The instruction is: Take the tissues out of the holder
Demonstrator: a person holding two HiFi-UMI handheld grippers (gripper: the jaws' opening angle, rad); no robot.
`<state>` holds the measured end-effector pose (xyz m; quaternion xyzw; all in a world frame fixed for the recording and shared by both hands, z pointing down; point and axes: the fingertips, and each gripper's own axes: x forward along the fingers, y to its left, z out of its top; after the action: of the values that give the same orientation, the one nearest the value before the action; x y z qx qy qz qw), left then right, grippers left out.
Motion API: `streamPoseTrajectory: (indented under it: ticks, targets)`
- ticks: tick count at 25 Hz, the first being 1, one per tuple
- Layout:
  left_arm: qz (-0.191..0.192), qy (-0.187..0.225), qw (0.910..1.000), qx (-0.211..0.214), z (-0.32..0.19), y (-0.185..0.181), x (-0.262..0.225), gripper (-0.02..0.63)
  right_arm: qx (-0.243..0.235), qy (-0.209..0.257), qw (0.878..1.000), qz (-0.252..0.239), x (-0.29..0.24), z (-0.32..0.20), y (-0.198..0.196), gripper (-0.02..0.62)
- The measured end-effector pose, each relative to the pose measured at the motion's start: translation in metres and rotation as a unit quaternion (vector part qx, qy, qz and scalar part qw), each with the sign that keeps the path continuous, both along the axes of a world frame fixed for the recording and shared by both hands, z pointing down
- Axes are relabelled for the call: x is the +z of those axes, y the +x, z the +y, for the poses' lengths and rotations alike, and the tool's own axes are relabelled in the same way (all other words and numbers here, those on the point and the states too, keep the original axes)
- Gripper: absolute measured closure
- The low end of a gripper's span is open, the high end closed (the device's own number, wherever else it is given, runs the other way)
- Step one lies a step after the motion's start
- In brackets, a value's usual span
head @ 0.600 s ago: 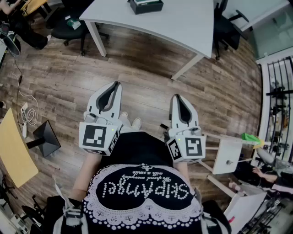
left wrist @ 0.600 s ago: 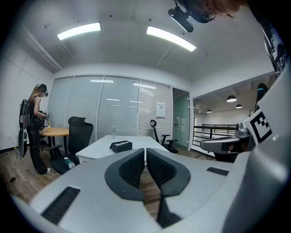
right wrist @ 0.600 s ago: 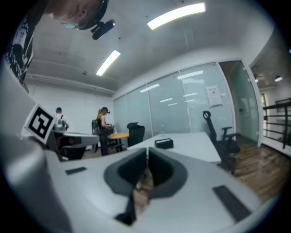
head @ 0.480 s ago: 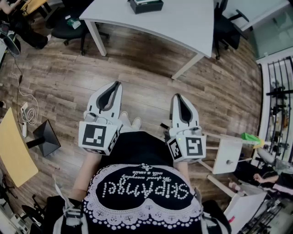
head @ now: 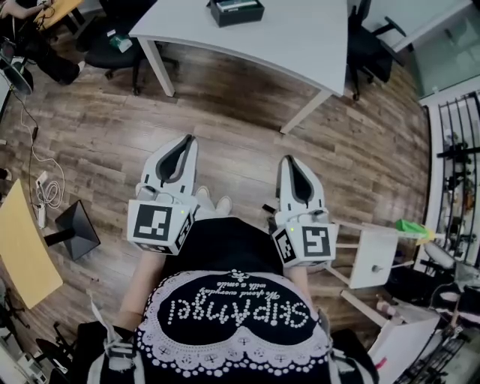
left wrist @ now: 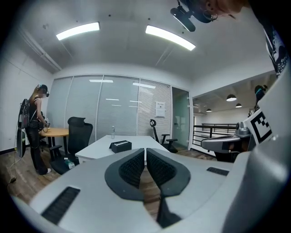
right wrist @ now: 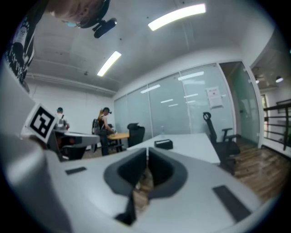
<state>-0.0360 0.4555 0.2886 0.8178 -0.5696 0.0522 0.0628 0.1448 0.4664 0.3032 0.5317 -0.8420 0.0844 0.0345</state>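
Observation:
The black tissue holder stands on a white table far ahead of me; it also shows small as the black holder and the holder in the gripper views. My left gripper is held low in front of my body, shut, with nothing between its fingers. My right gripper hangs beside it, also shut and empty. Both grippers are well short of the table. In the gripper views the left gripper and right gripper point at the table.
Wooden floor lies between me and the table. Black office chairs stand at the table's left and a chair at its right. A white stool is close on my right, a round wooden table on my left. Persons stand further off.
The view has shifted slightly; both grippers stay side by side, shut, in about the same place.

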Motion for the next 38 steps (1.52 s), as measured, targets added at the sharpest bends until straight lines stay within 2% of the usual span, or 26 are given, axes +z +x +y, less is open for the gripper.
streamPoseTrajectory:
  ticks: [13, 25, 32, 38]
  targets:
    - [-0.003, 0.004, 0.9999, 0.015, -0.002, 0.019, 0.001, 0.571, 0.006, 0.001, 1.000, -0.018, 0.005, 0.001, 0.019, 0.560]
    - [0.002, -0.017, 0.9994, 0.031, -0.008, 0.022, 0.011, 0.571, 0.025, -0.012, 0.999, -0.022, 0.011, 0.002, 0.035, 0.560]
    - [0.010, -0.008, 0.9988, 0.047, -0.031, 0.019, 0.008, 0.571, 0.037, -0.025, 0.999, -0.018, 0.018, -0.012, 0.029, 0.560]
    - [0.024, -0.004, 0.9988, 0.044, -0.066, 0.002, 0.009, 0.571, 0.041, -0.034, 0.999, -0.009, 0.021, -0.046, 0.016, 0.560]
